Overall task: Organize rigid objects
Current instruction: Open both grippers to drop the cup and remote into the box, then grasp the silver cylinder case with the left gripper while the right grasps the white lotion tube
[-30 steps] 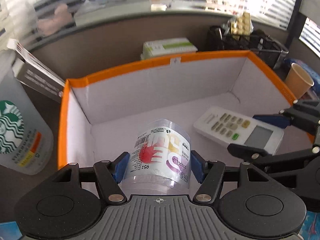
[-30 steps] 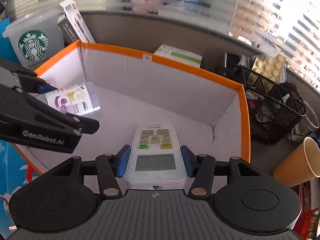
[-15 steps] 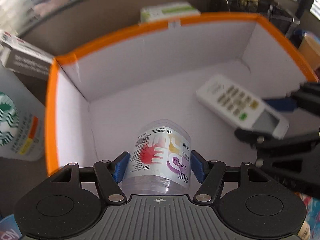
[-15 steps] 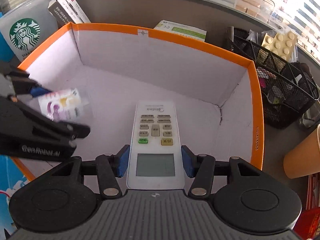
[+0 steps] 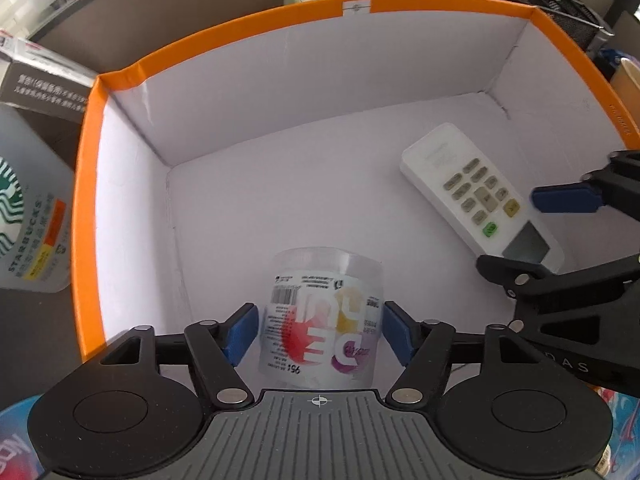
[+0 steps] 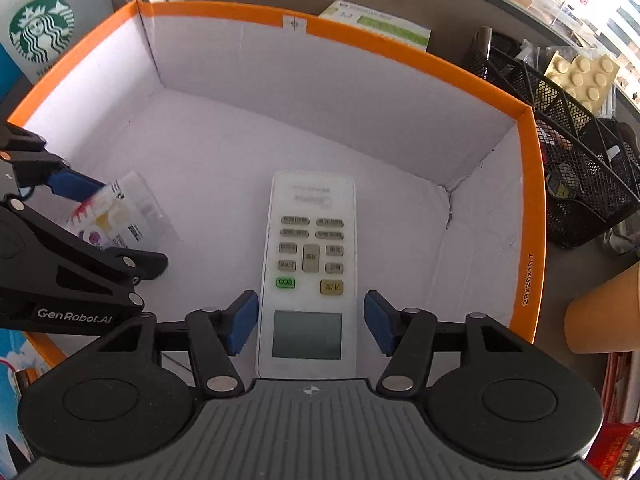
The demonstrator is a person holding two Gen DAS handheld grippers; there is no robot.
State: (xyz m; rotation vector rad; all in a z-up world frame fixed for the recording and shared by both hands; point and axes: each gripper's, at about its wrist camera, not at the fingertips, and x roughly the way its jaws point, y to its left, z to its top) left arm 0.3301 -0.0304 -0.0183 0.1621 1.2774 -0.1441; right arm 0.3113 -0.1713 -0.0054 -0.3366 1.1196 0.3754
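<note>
A clear plastic cup with a colourful label [image 5: 320, 320] lies on the white floor of the orange-rimmed box [image 5: 88, 184], between the fingers of my left gripper [image 5: 318, 334]. The blue pads stand slightly off its sides, so the gripper is open. A white remote control [image 6: 308, 264] lies flat in the box [image 6: 532, 216] between the fingers of my right gripper [image 6: 308, 322], whose pads also stand apart from it. The remote also shows in the left wrist view [image 5: 480, 196], and the cup in the right wrist view [image 6: 116, 216].
A Starbucks cup [image 5: 28, 216] and a grey carton [image 5: 44, 84] stand left of the box. A green-and-white box [image 6: 380, 24] lies behind it. A black mesh basket [image 6: 580, 152] and a paper cup [image 6: 604, 316] are to the right.
Both grippers lowered into the box and opened. The cup and the remote, held before, now rest on the box floor with the pads off their sides.
</note>
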